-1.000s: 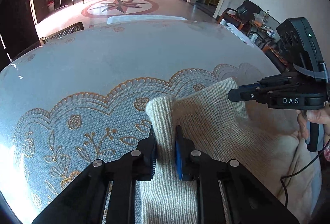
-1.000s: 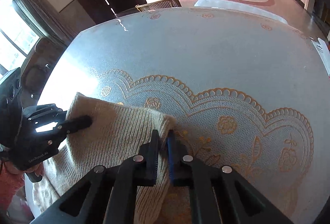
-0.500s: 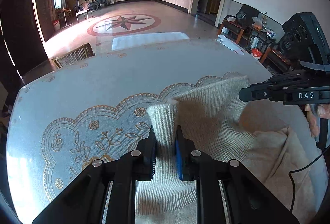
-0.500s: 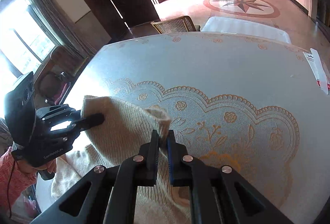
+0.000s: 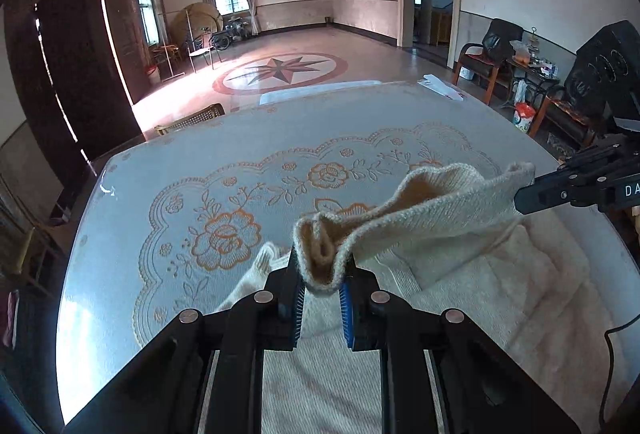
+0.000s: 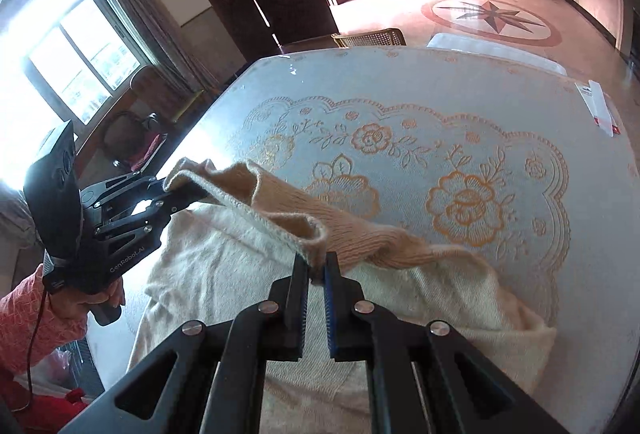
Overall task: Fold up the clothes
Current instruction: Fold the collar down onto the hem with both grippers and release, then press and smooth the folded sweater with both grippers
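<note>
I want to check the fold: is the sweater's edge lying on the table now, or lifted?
Lifted. The left gripper and right gripper each pinch the sweater edge, which hangs above the table.

Change record, one second span. Cream ribbed knit sweater (image 5: 440, 206): the gripped hem edge, formerly lying low against the round table with blue-grey lace-patterned cloth (image 5: 224, 154), now hangs lifted clear of the surface, stretched as a sagging band between the two tools, its tan inner face open to view. More of the garment's lower body is exposed beneath the raised band. Left gripper (image 5: 320, 298): raised and drawn back toward the near table edge; more of the orange floral border and the far edge now appear ahead of it. Right gripper (image 6: 316, 294): likewise raised and drawn back, the large rose motif now uncovered beyond its held fold.
</note>
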Tool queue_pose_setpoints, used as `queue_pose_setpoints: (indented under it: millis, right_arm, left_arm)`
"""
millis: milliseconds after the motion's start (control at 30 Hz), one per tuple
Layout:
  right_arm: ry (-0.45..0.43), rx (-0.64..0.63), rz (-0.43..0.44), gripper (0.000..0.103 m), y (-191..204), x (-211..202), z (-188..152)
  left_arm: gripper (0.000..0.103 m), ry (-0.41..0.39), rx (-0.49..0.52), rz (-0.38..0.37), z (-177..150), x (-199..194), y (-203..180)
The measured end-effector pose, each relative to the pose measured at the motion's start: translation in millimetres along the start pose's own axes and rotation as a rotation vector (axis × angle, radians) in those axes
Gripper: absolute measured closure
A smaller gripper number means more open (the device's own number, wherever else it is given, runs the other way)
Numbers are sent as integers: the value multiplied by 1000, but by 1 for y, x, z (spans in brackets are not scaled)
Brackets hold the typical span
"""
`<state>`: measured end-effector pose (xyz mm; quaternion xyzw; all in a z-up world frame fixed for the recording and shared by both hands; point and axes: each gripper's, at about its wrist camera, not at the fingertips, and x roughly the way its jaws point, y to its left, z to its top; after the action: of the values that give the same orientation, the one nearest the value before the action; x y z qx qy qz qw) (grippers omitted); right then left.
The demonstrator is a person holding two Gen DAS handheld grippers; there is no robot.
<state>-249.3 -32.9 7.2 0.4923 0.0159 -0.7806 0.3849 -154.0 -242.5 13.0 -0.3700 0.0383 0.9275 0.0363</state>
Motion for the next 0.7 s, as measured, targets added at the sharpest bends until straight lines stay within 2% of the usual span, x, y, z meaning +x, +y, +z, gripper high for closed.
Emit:
queue_pose_setpoints:
  millis: [100,467,567,633,700]
  right_arm:
    - [22,17,4,97,4,-5,-34]
    - [124,54,-23,97,12,-3,-136]
    - [172,41,-62,96,11,13,-152]
    - [197,45,-65,93,8,21,-160]
    - [174,69,-87,88,7,13,-163]
  left_arm:
    - [87,18,-32,-3,-33,-15,-11]
    - [87,132,5,15,-141,-32,-63]
    - [83,188,16,29,-159,-23,-67]
    - [83,177,9,31,-163,-27,-66]
    - [83,198,19,60,-165,-32,-68]
